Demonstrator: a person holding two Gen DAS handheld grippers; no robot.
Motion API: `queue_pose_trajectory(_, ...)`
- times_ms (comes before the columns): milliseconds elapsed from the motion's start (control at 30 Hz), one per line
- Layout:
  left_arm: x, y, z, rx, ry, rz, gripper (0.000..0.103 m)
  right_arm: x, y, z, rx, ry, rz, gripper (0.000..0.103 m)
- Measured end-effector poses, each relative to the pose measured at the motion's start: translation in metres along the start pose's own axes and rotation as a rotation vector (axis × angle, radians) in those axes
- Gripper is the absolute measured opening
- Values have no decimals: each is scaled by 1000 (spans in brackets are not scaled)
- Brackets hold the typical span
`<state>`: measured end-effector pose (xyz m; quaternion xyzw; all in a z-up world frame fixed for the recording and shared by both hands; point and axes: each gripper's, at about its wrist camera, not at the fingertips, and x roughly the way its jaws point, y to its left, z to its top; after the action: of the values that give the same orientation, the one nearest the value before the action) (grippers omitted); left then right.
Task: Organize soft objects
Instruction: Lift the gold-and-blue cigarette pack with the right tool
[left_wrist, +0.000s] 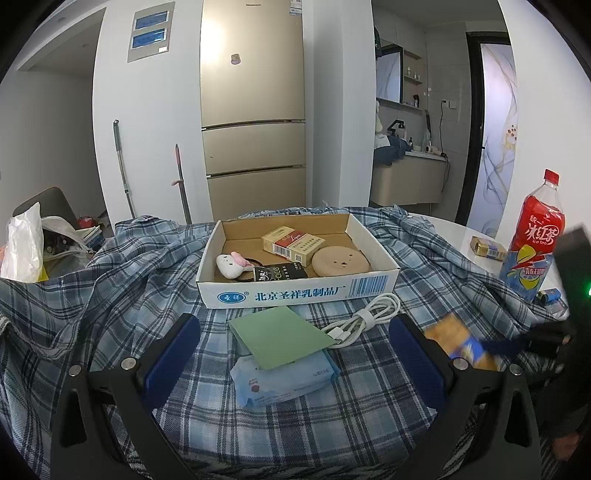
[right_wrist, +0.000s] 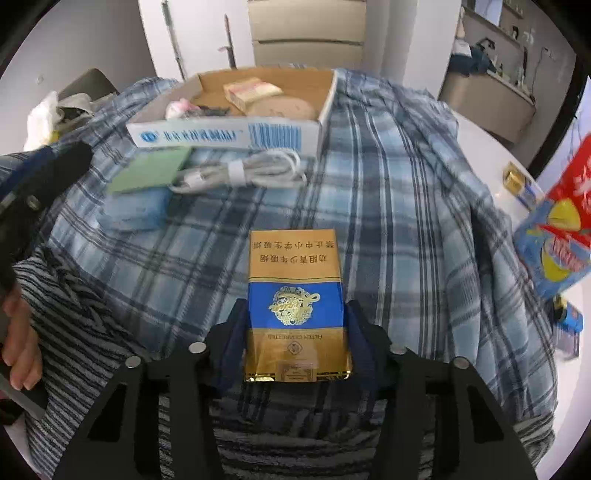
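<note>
The right gripper (right_wrist: 295, 332) has its pads closed in on a blue and gold pack (right_wrist: 295, 295) of cigarettes, one pad flat against each long side, down at the near end of the pack. The pack sits at the near middle of the plaid cloth (right_wrist: 388, 203), and I can't tell whether it's lifted or resting on it.

How it'll handle, my guess: light, a soft foil-and-paper pack, so it dents if you squeeze hard. The wrapper looks glossy, so probably a bit slippery too. Gripping across the narrow sides is right, but I'd want the pads nearer the middle so the far end doesn't droop.

The left gripper (left_wrist: 295, 354) is spread wide with nothing in it, hovering over a wipes pack (left_wrist: 284, 376) with a green card (left_wrist: 277, 332) on top. The wipes look squishy, best pinched across the short width. A white cable (left_wrist: 365, 314) lies just right of the card.

The box (left_wrist: 295, 291) sits farther off, already holding a plush (left_wrist: 231, 264), another pack and a round tan thing.
</note>
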<state>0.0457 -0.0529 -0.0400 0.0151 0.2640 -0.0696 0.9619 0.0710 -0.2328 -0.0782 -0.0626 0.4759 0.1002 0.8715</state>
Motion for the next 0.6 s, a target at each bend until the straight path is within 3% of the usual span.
queue_pose_trajectory(267, 0, 7, 1, -32, 1, 3, 103, -16, -2, 35, 31, -203, -67, 49)
queue_pose_trajectory(467, -8, 16, 1, -75, -41, 37, 103, -11, -8, 35, 70, -259, -20, 50)
queue_pose_trajectory(600, -2, 30, 2, -140, -13, 64, 103, -7, -6, 35, 71, -253, -36, 50)
